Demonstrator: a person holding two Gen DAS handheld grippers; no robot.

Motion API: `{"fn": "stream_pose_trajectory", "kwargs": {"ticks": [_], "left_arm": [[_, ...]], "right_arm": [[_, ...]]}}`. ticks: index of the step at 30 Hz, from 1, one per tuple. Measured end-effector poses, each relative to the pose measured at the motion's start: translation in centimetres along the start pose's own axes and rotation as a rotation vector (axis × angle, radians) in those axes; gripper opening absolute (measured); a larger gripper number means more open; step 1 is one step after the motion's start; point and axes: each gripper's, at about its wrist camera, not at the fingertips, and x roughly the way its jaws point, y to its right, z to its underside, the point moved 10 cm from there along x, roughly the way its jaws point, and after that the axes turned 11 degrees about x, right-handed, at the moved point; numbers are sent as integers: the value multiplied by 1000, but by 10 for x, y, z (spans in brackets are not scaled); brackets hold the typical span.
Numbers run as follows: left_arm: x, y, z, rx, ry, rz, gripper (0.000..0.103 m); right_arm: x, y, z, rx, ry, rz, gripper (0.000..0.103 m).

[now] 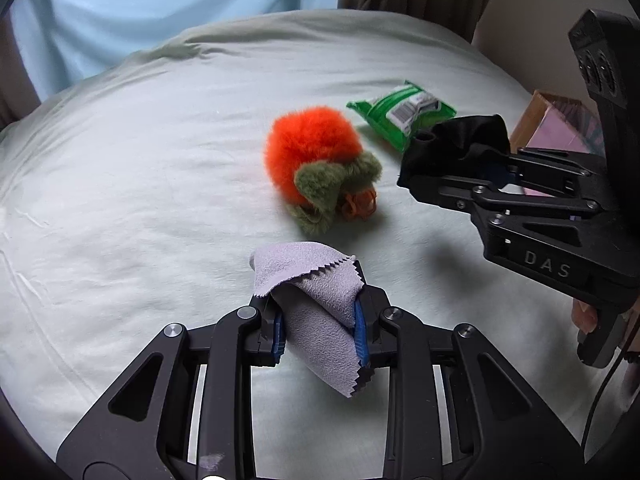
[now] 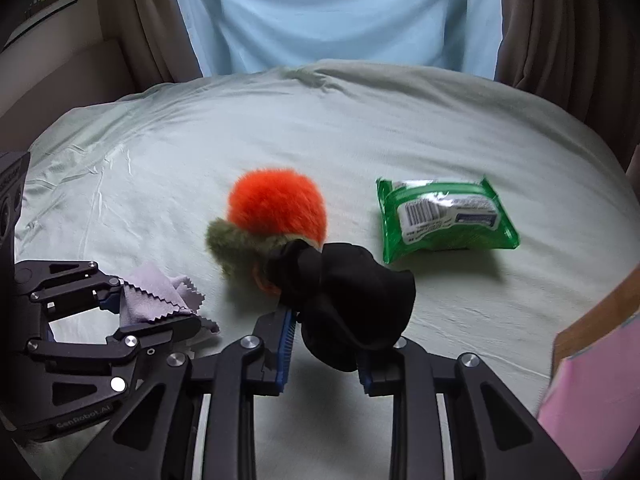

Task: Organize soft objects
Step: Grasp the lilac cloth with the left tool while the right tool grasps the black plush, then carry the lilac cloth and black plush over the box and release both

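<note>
— Where the left wrist camera looks down its own fingers, what's nearest?

— Left hand-held gripper (image 1: 320, 330), jaws closed on a lilac cloth (image 1: 316, 312). Zigzag-cut edges. One fold sticks up past the fingertips, another corner hangs below them. Blue pads (image 1: 359, 332) press the cloth from both sides. Held above the bed (image 1: 140, 184), not resting on it.

— And the other side?

— Right hand-held gripper (image 2: 324, 344), jaws clamped on a black cloth (image 2: 352, 300), bunched into a lump that bulges forward and over the right finger. One blue pad (image 2: 286, 344) shows bare on the left; the other is mostly hidden by the fabric. From the left camera the same gripper comes in from the right edge, the black wad at its tip, lifted clear of the sheet with a shadow beneath.

— Positions relative to each other?

— Side by side, apart, not touching. Both carry their cloths over the near part of the bed.

— Further out?

— Fuzzy orange pom-pom toy (image 1: 316, 160) with olive-green fluffy trim lies on the pale green sheet, mid-bed, just beyond both grippers. Past it and to its right, a green plastic packet (image 2: 444, 216) with a white barcode label lies flat, near but not touching the toy.

— Edges?

— Brown cardboard box (image 1: 560, 124) with a pink inside at the right margin, beside the bed. Light blue curtain (image 2: 340, 12) behind the far end, beige drapes (image 2: 152, 20) flanking it.
</note>
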Motion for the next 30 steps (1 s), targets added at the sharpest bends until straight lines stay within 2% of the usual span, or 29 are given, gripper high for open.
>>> {"fn": "stream_pose_trajectory", "kwargs": {"ticks": [7,12,16,22,30], "left_arm": [[-73,-3,-40,-12,29,-14,23],[-136,0,-75,-10,36,-30,23],[-174,15,-101,-18,31,-21,23],[-212,62,-149,3,63,-6,23],[-213,160,-210,14,90,47,23]], "right_arm": [[-74,-17,-23,52,30,14,24],[-155,-31,-47,107,59,37,24],[-213,-28,-61,153,78,62,24],[-276,9,-79,205,111,111,24],[-335,108,-86,236,106,185,24]]}}
